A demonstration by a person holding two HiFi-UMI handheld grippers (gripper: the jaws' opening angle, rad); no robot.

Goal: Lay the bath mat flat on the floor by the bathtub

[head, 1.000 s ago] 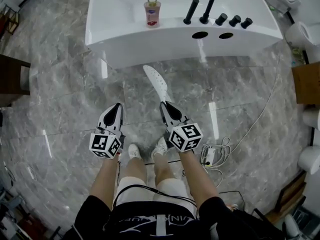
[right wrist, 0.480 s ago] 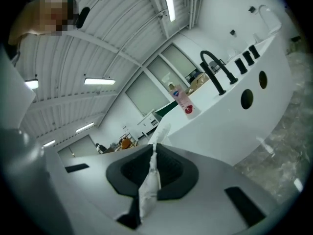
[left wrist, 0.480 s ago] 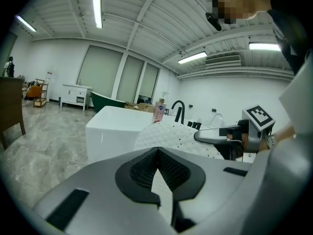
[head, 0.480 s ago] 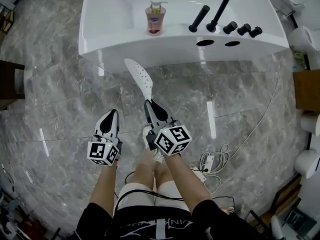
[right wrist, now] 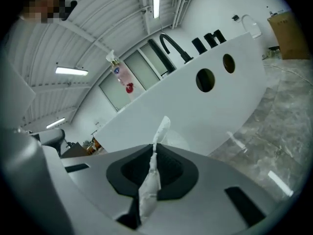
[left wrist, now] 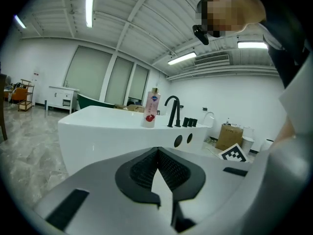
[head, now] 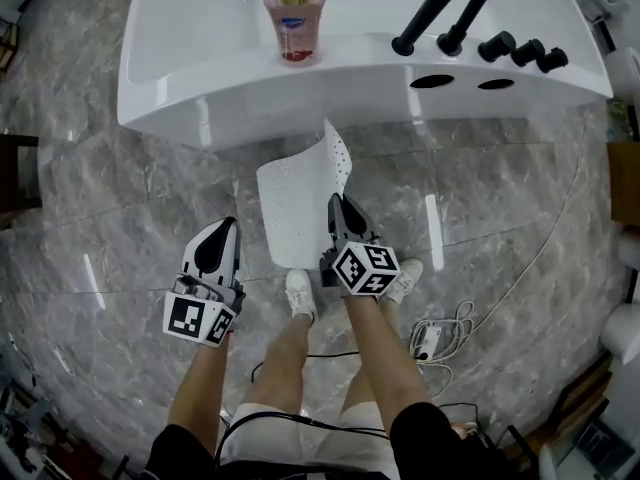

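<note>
The white perforated bath mat (head: 298,204) hangs in the air just in front of the white bathtub (head: 200,108), its broad face toward me and its far corner curling up. My right gripper (head: 337,204) is shut on the mat's right edge; in the right gripper view the mat (right wrist: 160,130) shows edge-on, pinched between the jaws of the right gripper (right wrist: 153,154). To the left of the mat, my left gripper (head: 223,226) is shut on nothing and apart from it. In its own view, the left gripper (left wrist: 156,152) points at the bathtub (left wrist: 102,129).
A pink soap bottle (head: 294,20) and black faucet fittings (head: 470,13) stand on the tub rim. The person's shoes (head: 299,294) are on the grey marble floor (head: 120,228) below the mat. A power strip with white cable (head: 432,336) lies at the right.
The person has stepped closer to the tub. The mat has turned from edge-on to broadside in the right gripper. The left gripper stays shut and empty.
</note>
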